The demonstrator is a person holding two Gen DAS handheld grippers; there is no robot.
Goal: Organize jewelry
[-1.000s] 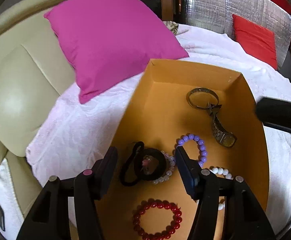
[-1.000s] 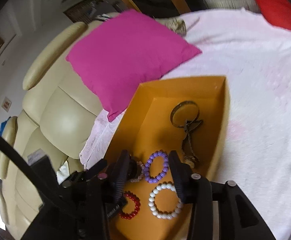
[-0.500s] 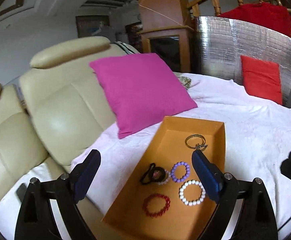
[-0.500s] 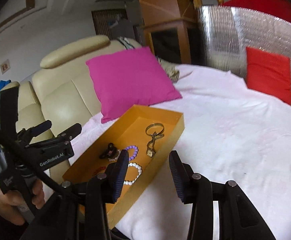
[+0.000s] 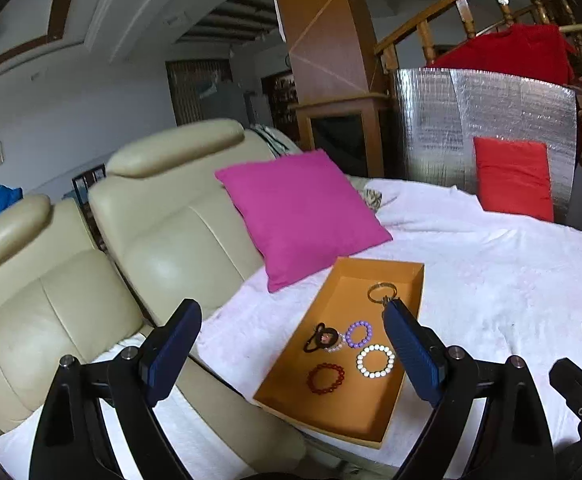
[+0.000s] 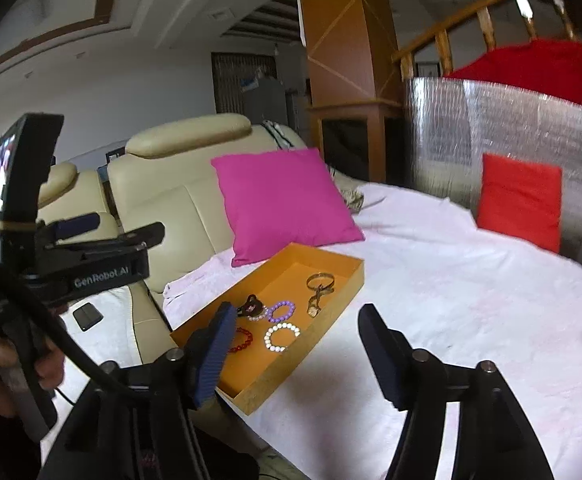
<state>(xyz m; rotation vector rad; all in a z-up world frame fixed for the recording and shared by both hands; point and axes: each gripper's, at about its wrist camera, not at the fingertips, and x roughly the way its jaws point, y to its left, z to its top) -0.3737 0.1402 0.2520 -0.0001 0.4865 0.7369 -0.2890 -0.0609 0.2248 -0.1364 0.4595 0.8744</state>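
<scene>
Evidently both claws have been drawn back and lifted away from the orange tray (image 5: 413, 280) within the last second — a moment ago the left gripper (image 5: 291, 354) was held close over the black hair tie (image 5: 319, 338), and now the whole tray is seen well ahead of and below its fingertips. Its jaws are spread wide and nothing is held; the right gripper (image 6: 297, 346) is likewise parted and empty, with the tray lying ahead and to its left. From this it may be judged that the sorting is finished or nearly so: the red bracelet (image 5: 326, 378), white bracelet (image 5: 375, 361) and purple bracelet (image 5: 359, 334) are laid apart inside the tray, the hair tie rests against a small pale beaded band, and the watch (image 6: 315, 305) and metal bangle (image 6: 321, 280) lie toward the far end. Nothing jewel-like can be made out on the white cover (image 6: 471, 300) outside the tray. Beyond the tray a pink cushion (image 5: 299, 212) is propped against the cream sofa (image 5: 171, 240) — neither is in the path — and a red cushion (image 6: 519, 200) stands far off to the right. No obstruction is seen between either claw and the tray.
</scene>
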